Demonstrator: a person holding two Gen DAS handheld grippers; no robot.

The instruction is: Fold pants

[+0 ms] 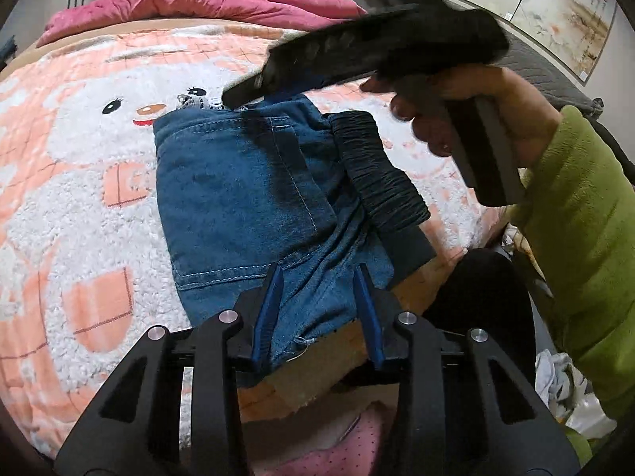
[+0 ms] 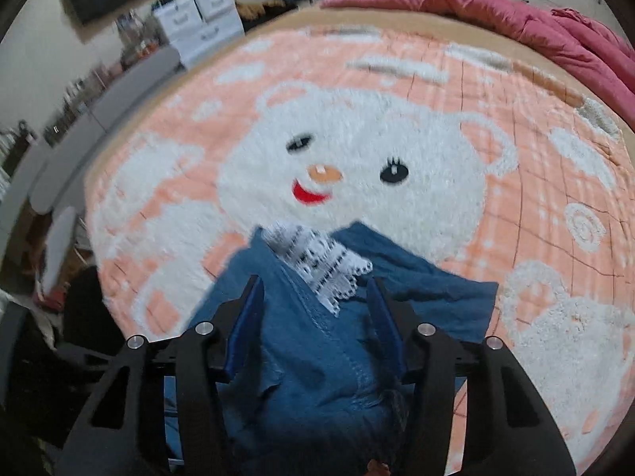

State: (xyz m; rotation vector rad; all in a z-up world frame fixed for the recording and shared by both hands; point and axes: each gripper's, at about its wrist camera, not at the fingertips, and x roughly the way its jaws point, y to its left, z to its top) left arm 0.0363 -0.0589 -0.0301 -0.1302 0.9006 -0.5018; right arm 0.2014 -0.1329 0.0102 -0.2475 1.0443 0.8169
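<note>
Blue denim pants lie folded into a compact bundle on a pink bear-pattern blanket, back pocket up, black elastic waistband on the right, white lace trim at the far end. My left gripper is open, its blue pads either side of the near denim edge. My right gripper is open above the far end of the pants, near the lace. In the left wrist view the right gripper reaches in from the right, held by a hand in a green sleeve.
A crumpled pink quilt lies along the far side of the bed. White drawers and a grey bench stand beyond the bed's left edge. Loose clothes lie off the bed's near right edge.
</note>
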